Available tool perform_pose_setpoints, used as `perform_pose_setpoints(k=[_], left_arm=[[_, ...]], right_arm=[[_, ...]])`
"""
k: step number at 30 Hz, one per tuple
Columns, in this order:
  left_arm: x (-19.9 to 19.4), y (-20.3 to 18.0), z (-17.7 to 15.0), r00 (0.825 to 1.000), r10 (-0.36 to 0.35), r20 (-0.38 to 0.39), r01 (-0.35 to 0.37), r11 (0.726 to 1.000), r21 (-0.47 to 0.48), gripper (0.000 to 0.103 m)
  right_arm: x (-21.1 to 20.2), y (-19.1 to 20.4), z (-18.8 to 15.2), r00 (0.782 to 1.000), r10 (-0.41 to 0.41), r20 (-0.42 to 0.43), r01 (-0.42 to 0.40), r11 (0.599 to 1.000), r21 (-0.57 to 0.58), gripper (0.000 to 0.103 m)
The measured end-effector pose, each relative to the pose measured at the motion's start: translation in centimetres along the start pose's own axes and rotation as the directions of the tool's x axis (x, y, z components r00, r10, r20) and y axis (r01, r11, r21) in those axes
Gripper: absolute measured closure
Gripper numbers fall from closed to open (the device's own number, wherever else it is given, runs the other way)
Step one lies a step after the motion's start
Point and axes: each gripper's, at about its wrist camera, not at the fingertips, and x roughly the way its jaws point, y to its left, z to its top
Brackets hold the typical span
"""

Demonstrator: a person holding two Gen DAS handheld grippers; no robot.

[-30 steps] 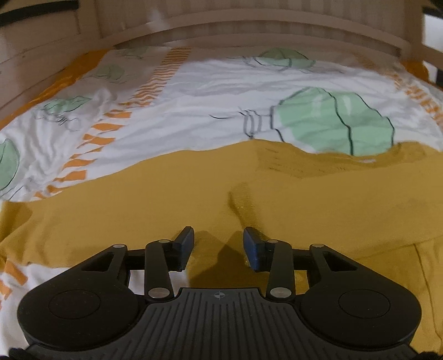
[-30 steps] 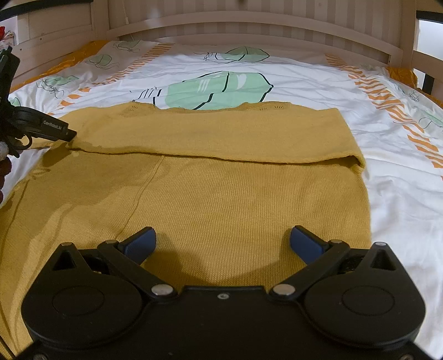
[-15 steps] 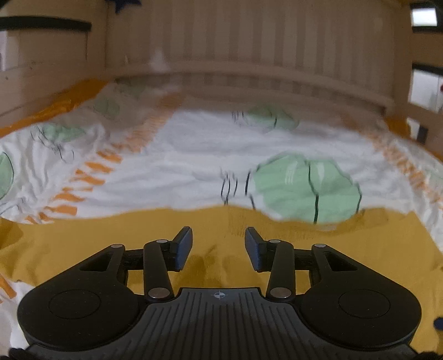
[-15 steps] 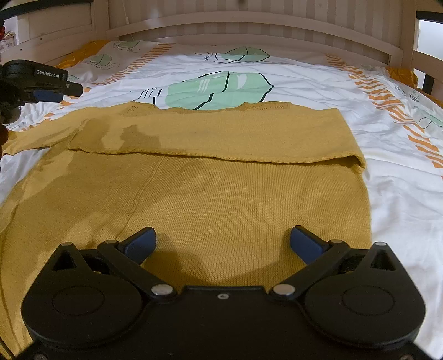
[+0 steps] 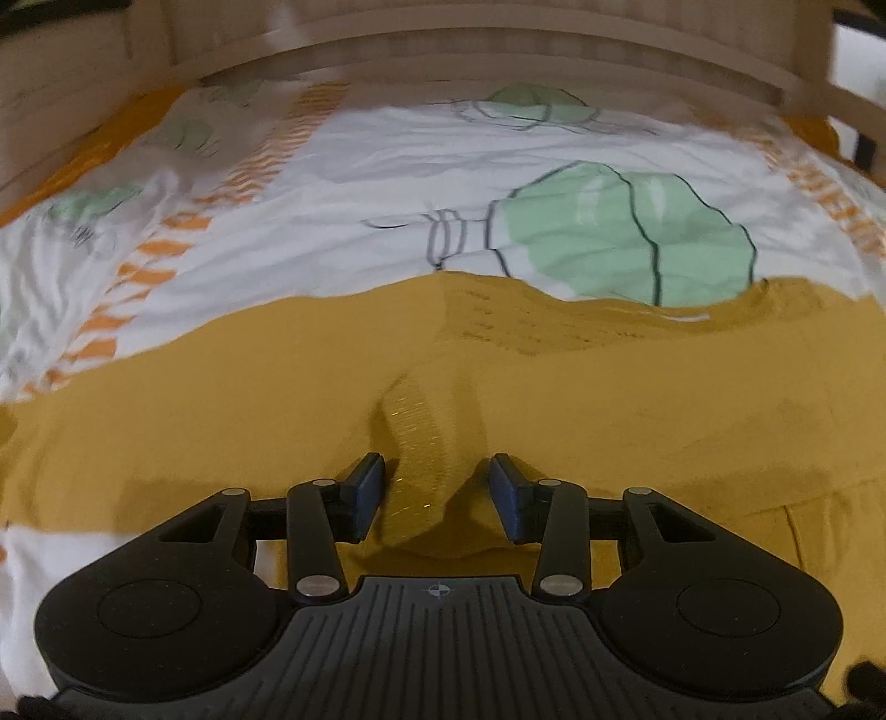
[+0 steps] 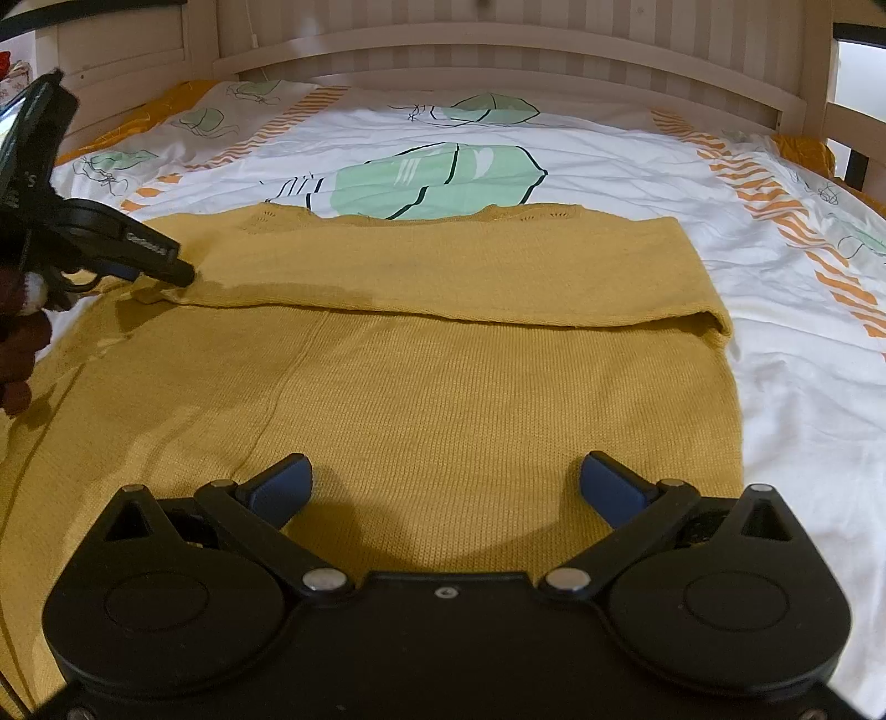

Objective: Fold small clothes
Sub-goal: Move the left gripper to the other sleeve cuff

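Left tongs [image 5: 437,490] straddle a raised sweater [image 6: 443,387] fold, pads not pressing; right tongs [image 6: 446,487] gape wide above it on the bed [image 6: 775,332].

A bed [image 6: 637,166] filled the room, spread with a rumpled white sheet [image 6: 598,149] printed with pale green leaf shapes [image 6: 437,180] outlined in black and bands of orange stripes [image 6: 775,205]. A cream slatted wooden headboard [image 6: 498,50] curved across the far end. Mustard bedding [image 6: 803,149] showed at the far corners. Lighting was dim and warm.
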Motion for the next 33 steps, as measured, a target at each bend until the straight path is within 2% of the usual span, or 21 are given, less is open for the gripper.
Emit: perform_pose_setpoints(k=[3,5,7,11,13,17,21,24,30,33], left_arm=[[-0.1,-0.4,-0.1,1.0,-0.008,0.018,0.007,1.0,0.025,0.064],[-0.5,-0.6,-0.2,0.998,-0.046,0.043,0.044,0.999,0.032,0.064],[-1.6,-1.0,-0.4,0.991,-0.08,0.103,0.074,0.996,0.058,0.064],[-4.2,-1.9,-1.1,0.966,-0.078,0.246,0.043,0.989,0.143,0.063],[-4.8,-1.8,-1.2,0.961,-0.076,0.266,0.033,0.986,0.162,0.063],[-4.7,-0.2,-1.2,0.975,0.016,0.223,-0.043,0.992,0.116,0.063],[-4.2,4.2,-1.9,0.987,0.092,0.133,-0.088,0.996,-0.031,0.063],[-4.7,7.6,-2.9,0.985,0.143,0.094,-0.133,0.986,-0.1,0.063],[-5.9,12.4,-4.9,0.982,0.183,0.038,-0.176,0.974,-0.142,0.063],[-6.7,14.6,-5.7,0.982,0.185,0.027,-0.176,0.966,-0.19,0.063]], right_arm=[[0.0,0.0,0.0,1.0,0.0,0.0,0.0,1.0,0.0,0.0],[0.0,0.0,0.0,1.0,-0.001,0.0,0.001,1.0,-0.001,0.0],[0.0,0.1,0.0,1.0,0.0,0.0,0.0,1.0,0.0,0.0],[0.0,0.1,0.0,1.0,-0.001,0.0,0.001,1.0,-0.001,0.0],[0.0,0.1,0.0,1.0,-0.001,0.0,0.001,1.0,-0.001,0.0],[0.0,0.1,0.0,1.0,-0.001,0.0,0.001,1.0,-0.001,0.0],[0.0,0.1,0.0,1.0,-0.001,0.0,0.001,1.0,-0.001,0.0],[0.0,0.1,0.0,1.0,-0.001,0.0,0.001,1.0,-0.001,0.0],[-0.1,0.2,0.1,1.0,-0.008,0.001,0.008,1.0,-0.005,0.0],[-0.2,0.5,0.9,0.999,-0.012,-0.029,0.012,1.0,-0.016,0.0]])
